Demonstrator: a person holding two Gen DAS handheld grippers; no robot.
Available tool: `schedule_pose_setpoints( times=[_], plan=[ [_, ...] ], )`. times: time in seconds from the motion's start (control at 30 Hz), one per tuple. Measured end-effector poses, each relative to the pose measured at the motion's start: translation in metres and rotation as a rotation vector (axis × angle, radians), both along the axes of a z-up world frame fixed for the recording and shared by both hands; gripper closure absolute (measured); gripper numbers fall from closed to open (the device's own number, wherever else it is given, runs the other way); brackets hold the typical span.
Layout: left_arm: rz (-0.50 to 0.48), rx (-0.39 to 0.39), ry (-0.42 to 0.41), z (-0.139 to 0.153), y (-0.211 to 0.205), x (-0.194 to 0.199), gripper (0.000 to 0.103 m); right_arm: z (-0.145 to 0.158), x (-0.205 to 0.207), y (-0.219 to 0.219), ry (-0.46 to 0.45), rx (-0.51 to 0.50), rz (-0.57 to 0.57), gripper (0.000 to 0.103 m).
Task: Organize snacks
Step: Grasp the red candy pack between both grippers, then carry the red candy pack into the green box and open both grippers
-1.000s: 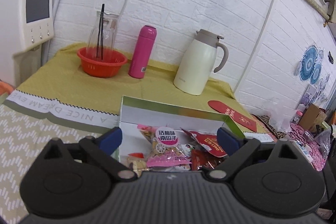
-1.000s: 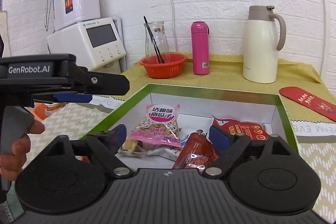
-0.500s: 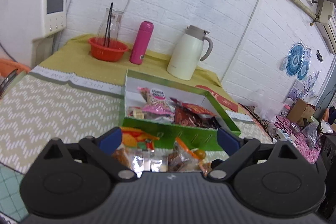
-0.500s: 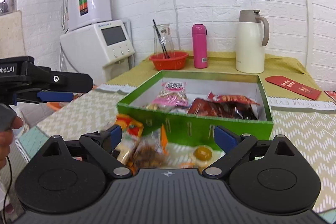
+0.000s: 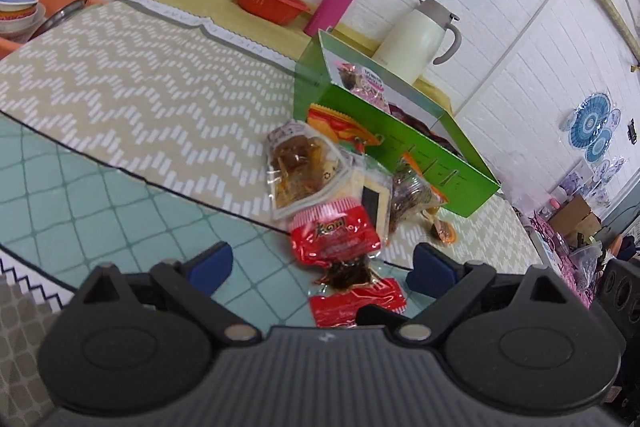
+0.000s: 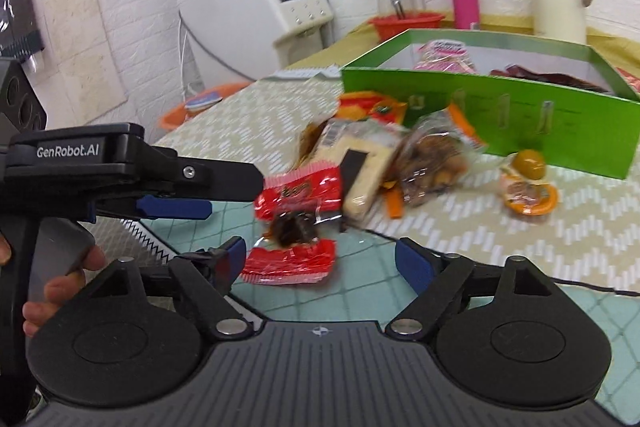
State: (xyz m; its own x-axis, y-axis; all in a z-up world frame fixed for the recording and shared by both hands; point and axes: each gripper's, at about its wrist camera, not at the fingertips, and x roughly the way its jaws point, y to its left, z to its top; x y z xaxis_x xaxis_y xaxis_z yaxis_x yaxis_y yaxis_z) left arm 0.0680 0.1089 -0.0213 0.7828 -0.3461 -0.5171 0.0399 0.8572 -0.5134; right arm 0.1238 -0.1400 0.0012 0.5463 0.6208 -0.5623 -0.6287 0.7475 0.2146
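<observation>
On the teal-checked mat, just in front of the green box [image 6: 488, 111], lies a red twist-wrapped candy [image 5: 340, 259], at twelve o'clock from both grippers. The left gripper [image 5: 320, 263] and right gripper [image 6: 318, 259] hover over it, jaws wide and empty. Other snack packets [image 6: 432, 155] are heaped at one o'clock, touching the box wall. The candy looks light, its foil crinkly and slippery; pinching the dark firm middle seems safer than the flared ends.
</observation>
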Motion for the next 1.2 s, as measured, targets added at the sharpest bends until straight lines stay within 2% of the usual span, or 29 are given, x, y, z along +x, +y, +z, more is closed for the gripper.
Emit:
schedule_pose_setpoints(
  times=[0.07, 0.1, 0.13, 0.17, 0.2, 0.27, 0.37, 0.43, 0.47, 0.5, 0.53, 0.7, 0.77, 0.8, 0.83, 0.93, 0.97, 1.0, 1.03, 1.07, 1.1, 1.13, 1.17, 1.2],
  plan=[
    [-0.009, 0.004, -0.001, -0.001, 0.001, 0.003, 0.009, -0.002, 0.002, 0.008, 0.003, -0.005, 0.006, 0.000],
    [-0.018, 0.002, -0.001, -0.001, 0.001, 0.005, 0.009, -0.002, 0.001, 0.010, -0.013, -0.011, 0.000, 0.005],
    [-0.028, -0.002, -0.001, -0.002, 0.001, 0.008, 0.009, -0.002, 0.001, 0.012, -0.021, -0.021, -0.003, 0.017],
    [-0.040, -0.006, -0.002, -0.003, 0.001, 0.011, 0.009, -0.002, 0.001, 0.013, -0.030, -0.034, -0.018, 0.047],
    [-0.056, -0.006, -0.005, -0.004, 0.000, 0.015, 0.009, -0.002, 0.002, 0.012, -0.031, -0.040, -0.025, 0.057],
    [-0.091, 0.003, -0.007, -0.005, -0.003, 0.023, 0.009, -0.003, 0.003, 0.004, -0.016, -0.018, -0.030, 0.064],
    [-0.122, 0.014, -0.012, -0.004, -0.008, 0.028, 0.010, -0.004, 0.003, -0.005, -0.014, -0.007, -0.038, 0.067],
    [-0.148, 0.004, -0.011, -0.005, -0.010, 0.031, 0.019, -0.004, 0.003, -0.010, -0.009, 0.003, -0.049, 0.067],
    [-0.169, -0.002, -0.009, -0.006, -0.013, 0.032, 0.027, -0.005, 0.003, -0.013, -0.002, 0.015, -0.053, 0.068],
    [-0.201, -0.023, 0.000, -0.007, -0.014, 0.034, 0.058, -0.005, 0.003, -0.015, 0.005, 0.028, -0.056, 0.068],
    [-0.212, -0.030, 0.004, -0.008, -0.015, 0.035, 0.061, -0.006, 0.004, -0.016, 0.011, 0.038, -0.058, 0.068],
    [-0.220, -0.031, -0.004, -0.009, -0.019, 0.037, 0.059, -0.006, 0.002, -0.018, 0.010, 0.049, -0.055, 0.065],
    [-0.212, -0.049, -0.011, -0.010, -0.018, 0.039, 0.042, -0.007, 0.002, -0.020, 0.010, 0.058, -0.051, 0.064],
    [-0.203, -0.051, -0.011, -0.010, -0.018, 0.039, 0.027, -0.007, 0.002, -0.020, 0.012, 0.061, -0.053, 0.064],
    [-0.206, -0.037, -0.011, -0.009, -0.021, 0.038, 0.029, -0.007, 0.002, -0.020, 0.013, 0.064, -0.054, 0.064],
    [-0.243, 0.049, -0.011, -0.005, -0.031, 0.034, 0.048, -0.007, 0.002, -0.021, 0.012, 0.063, -0.053, 0.063],
    [-0.249, 0.068, -0.013, -0.004, -0.033, 0.033, 0.051, -0.007, 0.002, -0.021, 0.012, 0.064, -0.054, 0.056],
    [-0.243, 0.065, -0.013, -0.005, -0.032, 0.032, 0.054, -0.008, 0.001, -0.021, 0.009, 0.063, -0.060, 0.055],
    [-0.237, 0.051, -0.008, -0.005, -0.030, 0.033, 0.067, -0.008, 0.002, -0.021, 0.004, 0.060, -0.058, 0.055],
    [-0.226, 0.044, -0.005, -0.006, -0.028, 0.034, 0.073, -0.008, 0.001, -0.020, 0.000, 0.057, -0.058, 0.055],
    [-0.214, 0.042, -0.003, -0.007, -0.027, 0.035, 0.082, -0.008, 0.001, -0.019, -0.005, 0.052, -0.061, 0.056],
    [-0.205, 0.036, -0.004, -0.008, -0.027, 0.034, 0.083, -0.008, 0.001, -0.018, -0.009, 0.050, -0.067, 0.057],
    [-0.196, 0.041, -0.006, -0.008, -0.029, 0.033, 0.083, -0.008, 0.000, -0.018, -0.010, 0.050, -0.079, 0.064],
    [-0.198, 0.052, -0.013, -0.006, -0.032, 0.030, 0.088, -0.008, 0.000, -0.018, -0.014, 0.045, -0.093, 0.069]
  ],
)
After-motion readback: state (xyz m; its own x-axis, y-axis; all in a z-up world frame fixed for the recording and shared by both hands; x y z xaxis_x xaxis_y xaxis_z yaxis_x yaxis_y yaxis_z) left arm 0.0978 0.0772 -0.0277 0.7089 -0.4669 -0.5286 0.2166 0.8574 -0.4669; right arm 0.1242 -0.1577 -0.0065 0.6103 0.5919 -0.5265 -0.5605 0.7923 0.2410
